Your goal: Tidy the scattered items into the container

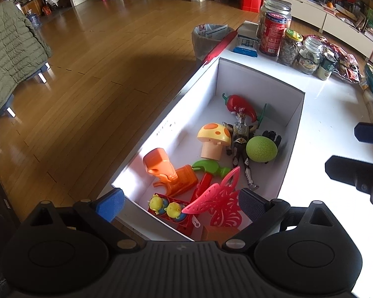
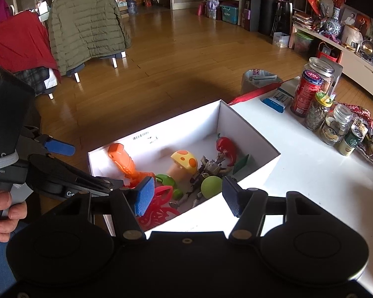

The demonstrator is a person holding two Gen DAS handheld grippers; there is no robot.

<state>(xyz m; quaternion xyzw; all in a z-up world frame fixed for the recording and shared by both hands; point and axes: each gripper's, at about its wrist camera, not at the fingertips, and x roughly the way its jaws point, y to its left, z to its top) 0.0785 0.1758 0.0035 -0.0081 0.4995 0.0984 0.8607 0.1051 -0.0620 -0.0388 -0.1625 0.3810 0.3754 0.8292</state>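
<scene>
A white cardboard box [image 1: 256, 84] [image 2: 186, 124] sits at the left edge of the white table [image 1: 330, 114]. In it lie an orange toy [image 1: 166, 171], a yellow mushroom [image 1: 213, 139], a red chili [image 1: 238, 104], a green ball [image 1: 261, 149], a robot figure [image 1: 241, 134], a green hammer [image 1: 211, 167] and a pink butterfly [image 1: 218, 203]. My left gripper [image 1: 181, 204] hangs open over the box's near end, above the butterfly. My right gripper [image 2: 186, 197] is open over the near rim, above the green ball [image 2: 211, 186], with nothing gripped. One of its fingers [image 1: 370, 135] shows at the right edge.
Glass jars [image 1: 310, 54], a red can [image 1: 272, 33] and a blue-white packet [image 1: 246, 44] stand behind the box. A lined bin [image 1: 206, 39] is on the wooden floor beyond the table. A green jacket [image 2: 87, 24] hangs over a chair. A hand [image 2: 7, 208] holds the left gripper's handle.
</scene>
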